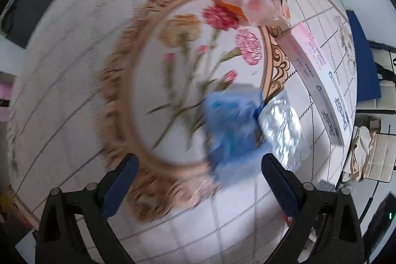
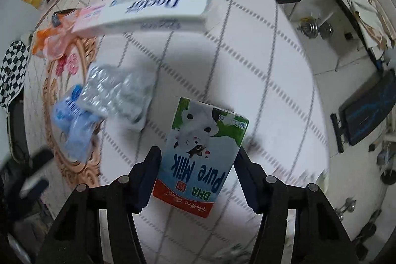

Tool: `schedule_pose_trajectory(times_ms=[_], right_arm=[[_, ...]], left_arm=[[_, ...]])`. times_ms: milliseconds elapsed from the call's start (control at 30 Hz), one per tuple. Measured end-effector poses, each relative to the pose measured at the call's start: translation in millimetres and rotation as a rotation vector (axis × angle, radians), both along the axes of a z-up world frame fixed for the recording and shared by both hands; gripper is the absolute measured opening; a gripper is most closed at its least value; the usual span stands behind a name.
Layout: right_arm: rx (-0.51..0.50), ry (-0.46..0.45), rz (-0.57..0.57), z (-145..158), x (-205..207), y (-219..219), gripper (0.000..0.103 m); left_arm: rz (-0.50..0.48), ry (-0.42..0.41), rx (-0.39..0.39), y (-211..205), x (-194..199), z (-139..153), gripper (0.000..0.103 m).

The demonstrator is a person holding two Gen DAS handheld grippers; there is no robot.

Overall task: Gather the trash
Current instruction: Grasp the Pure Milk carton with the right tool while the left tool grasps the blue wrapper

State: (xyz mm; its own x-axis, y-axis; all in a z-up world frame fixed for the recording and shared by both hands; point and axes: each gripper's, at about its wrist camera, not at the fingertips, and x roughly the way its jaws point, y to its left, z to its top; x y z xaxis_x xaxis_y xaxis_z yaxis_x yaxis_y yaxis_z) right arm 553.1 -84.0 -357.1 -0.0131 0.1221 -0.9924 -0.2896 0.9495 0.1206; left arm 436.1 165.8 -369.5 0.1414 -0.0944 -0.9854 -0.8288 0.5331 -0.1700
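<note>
Right hand-held gripper (image 2: 196,168) points down at the counter (image 2: 259,66), its fingers pinching a "Pure Milk" carton (image 2: 200,155) by its two sides. From the carton, a silver foil wrapper (image 2: 116,95) lies at ten o'clock, a blue wrapper (image 2: 74,125) at nine o'clock, a white "Doctor" toothpaste box (image 2: 148,10) at eleven o'clock and an orange wrapper (image 2: 48,43) beyond it. Left hand-held gripper (image 1: 198,180) hangs spread above the blurred blue wrapper (image 1: 232,130), nothing between its fingers.

Round floral tablecloth (image 1: 74,46) (gridded), checkered cloth (image 2: 12,71), dumbbells (image 2: 314,29) on floor.
</note>
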Motion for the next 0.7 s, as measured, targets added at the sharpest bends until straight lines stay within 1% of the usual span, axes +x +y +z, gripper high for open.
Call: schedule_pose_trajectory(times_ms=[33, 67, 100, 133, 167, 200, 300, 433, 600, 700], right_arm=[[0.001, 0.002, -0.002, -2, 5, -2, 0.062], [-0.001, 0.006, -0.004, -4, 9, -3, 0.062], [-0.006, 0.013, -0.009, -6, 14, -3, 0.062], [-0.006, 0.02, -0.016, -9, 17, -3, 0.062], [-0.006, 0.027, -0.023, -11, 20, -4, 0.062], [-0.008, 0.032, -0.026, -13, 22, -6, 0.062], [-0.002, 0.03, -0.005, -13, 23, 0, 0.062], [0.013, 0.02, 0.023, -9, 9, 4, 0.061], [0.012, -0.032, 0.092, 2, -11, 11, 0.061], [0.01, -0.074, 0.131, 8, -25, 13, 0.061]], left_arm=[[-0.01, 0.011, -0.004, 0, 7, -5, 0.077], [-0.024, 0.032, -0.01, 1, 15, -14, 0.071], [-0.031, 0.045, -0.013, 1, 18, -18, 0.058], [-0.035, 0.048, -0.002, 0, 20, -20, 0.054], [-0.041, 0.033, 0.012, -1, 21, -18, 0.045], [-0.056, 0.028, 0.023, -3, 21, -17, 0.03], [-0.103, 0.024, 0.055, -11, 18, -12, 0.014], [-0.158, 0.036, 0.122, -24, -1, -3, 0.008], [-0.225, 0.057, 0.23, -46, -33, 19, 0.007], [-0.239, 0.049, 0.286, -58, -55, 36, 0.006]])
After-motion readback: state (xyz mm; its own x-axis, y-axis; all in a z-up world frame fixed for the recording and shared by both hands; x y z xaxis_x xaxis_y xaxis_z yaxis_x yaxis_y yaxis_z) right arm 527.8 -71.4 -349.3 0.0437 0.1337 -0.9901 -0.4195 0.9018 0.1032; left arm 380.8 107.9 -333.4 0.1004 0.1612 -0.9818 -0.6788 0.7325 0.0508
